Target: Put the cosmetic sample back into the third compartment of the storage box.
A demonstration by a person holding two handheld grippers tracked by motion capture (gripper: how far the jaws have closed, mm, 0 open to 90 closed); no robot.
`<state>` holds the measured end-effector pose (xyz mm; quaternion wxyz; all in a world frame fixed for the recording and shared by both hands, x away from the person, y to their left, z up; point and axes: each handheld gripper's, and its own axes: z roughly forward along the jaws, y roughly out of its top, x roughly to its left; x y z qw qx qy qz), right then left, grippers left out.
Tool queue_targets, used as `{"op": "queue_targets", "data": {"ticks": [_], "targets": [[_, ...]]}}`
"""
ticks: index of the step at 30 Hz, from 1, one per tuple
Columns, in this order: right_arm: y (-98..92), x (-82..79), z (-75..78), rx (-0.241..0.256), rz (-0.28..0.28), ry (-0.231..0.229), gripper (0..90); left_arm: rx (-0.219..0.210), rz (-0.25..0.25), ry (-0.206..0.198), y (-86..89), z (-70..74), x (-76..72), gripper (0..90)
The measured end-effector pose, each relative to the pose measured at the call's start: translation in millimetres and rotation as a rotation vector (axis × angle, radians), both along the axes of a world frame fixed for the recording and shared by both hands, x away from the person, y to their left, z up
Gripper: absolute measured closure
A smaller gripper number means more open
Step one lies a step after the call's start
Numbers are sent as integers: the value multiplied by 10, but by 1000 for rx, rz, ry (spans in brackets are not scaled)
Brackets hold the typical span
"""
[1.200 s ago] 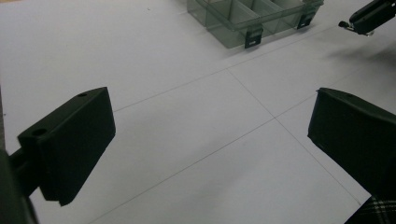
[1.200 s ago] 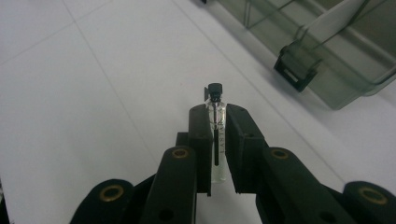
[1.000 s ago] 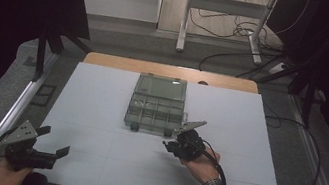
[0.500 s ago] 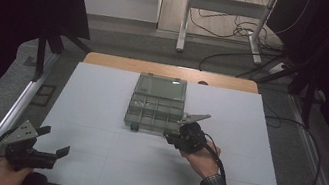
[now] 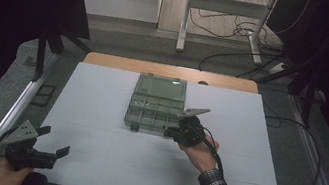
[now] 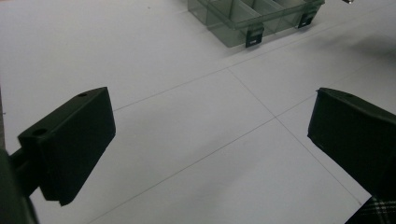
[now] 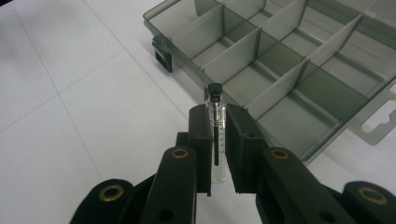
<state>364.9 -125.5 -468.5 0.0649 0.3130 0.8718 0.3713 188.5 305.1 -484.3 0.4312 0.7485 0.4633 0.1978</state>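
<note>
A smoky clear organiser box [image 5: 154,110] with several empty compartments lies open in the middle of the white table, its lid folded back. My right gripper [image 5: 177,134] sits at the box's near right corner, shut on a small glass vial [image 7: 216,135] with a black cap and an inner stick. The vial's cap points toward the box's front wall [image 7: 243,100]. My left gripper [image 5: 54,150] rests low at the table's near left, open, with nothing between its fingers [image 6: 70,144]. The box [image 6: 254,18] lies far ahead of it.
The white table top [image 5: 98,112] has thin grid lines. A metal rail [image 5: 12,112] runs along its left side. Beyond the far edge stand a wooden strip [image 5: 171,71], a table leg and floor cables [image 5: 234,28].
My right gripper has carried the vial forward and slightly left, from open table to the box's near right corner. The left gripper has stayed put.
</note>
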Motion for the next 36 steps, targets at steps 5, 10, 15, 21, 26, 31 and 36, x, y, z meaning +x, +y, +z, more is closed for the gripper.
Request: {"op": "queue_targets", "data": {"ticks": [5,10,15,21,26,31,36], "targets": [[36,49,6,5,-3,-8,805,-1,1,1,1,0,0,11],[71,102,-3,6,-10,-23,805,0,1,0,1,0,0,11],[106,177,8,9,-20,-37,805,-1,2,1,1,0,0,11],[171,303,-6,16,-36,-48,805,-3,2,1,6,-1,2,12],[212,367,-23,19,-47,-49,805,-4,2,2,7,-1,3,11],[249,471,-24,28,-67,-53,805,-6,2,2,11,-2,4,11],[256,548,-39,27,-87,-54,805,-7,2,3,13,-2,5,11]]}}
